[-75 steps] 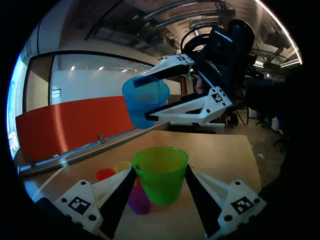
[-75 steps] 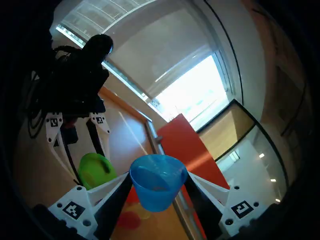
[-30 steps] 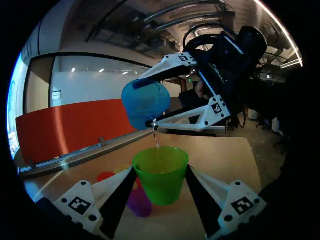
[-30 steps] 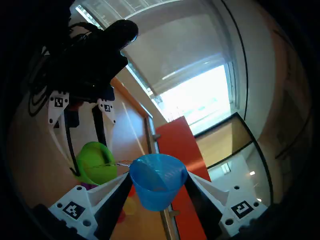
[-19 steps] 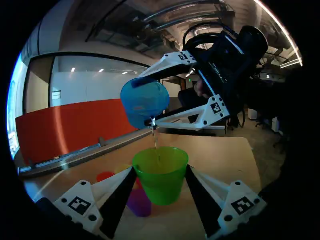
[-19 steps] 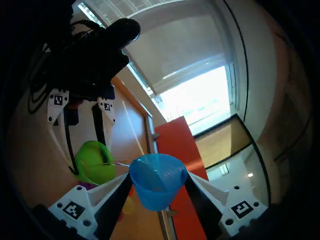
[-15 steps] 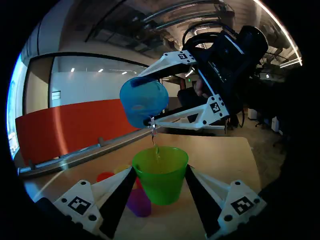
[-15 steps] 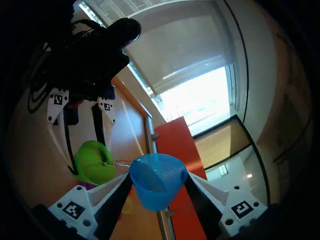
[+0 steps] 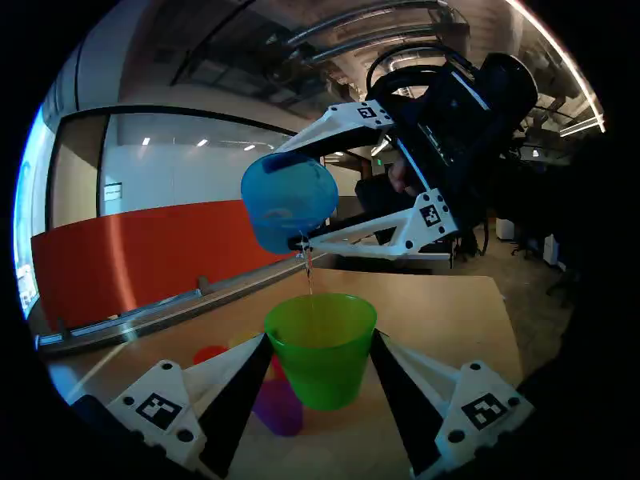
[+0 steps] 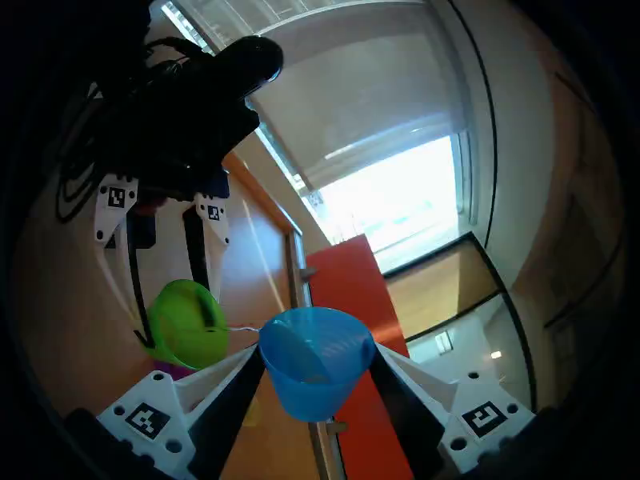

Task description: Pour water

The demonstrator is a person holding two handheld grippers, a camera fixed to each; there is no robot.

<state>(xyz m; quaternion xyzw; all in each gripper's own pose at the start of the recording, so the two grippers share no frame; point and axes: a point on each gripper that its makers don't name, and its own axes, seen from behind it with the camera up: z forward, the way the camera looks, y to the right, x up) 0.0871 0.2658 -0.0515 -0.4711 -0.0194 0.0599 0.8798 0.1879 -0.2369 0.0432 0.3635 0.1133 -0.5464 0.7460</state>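
while the right tongs (image 10: pixel 317 350) grasp the blue cup (image 10: pixel 316 376) by both sides and hold it tipped, a thin stream of water (image 9: pixel 308 276) falls from its lower rim into the green cup (image 9: pixel 320 368) directly below. the left tongs (image 9: pixel 320 338) are clenched on the green cup, one finger on each side, holding it upright over the wooden surface (image 9: pixel 448 304). whether its base touches the surface cannot be told. a purple cup (image 9: pixel 278 404) stands just beside the green cup, partly behind the left finger, and a red cup (image 9: pixel 210 352) sits farther toward the surface's left edge. an orange wall panel (image 9: pixel 136 256) runs beyond that edge.
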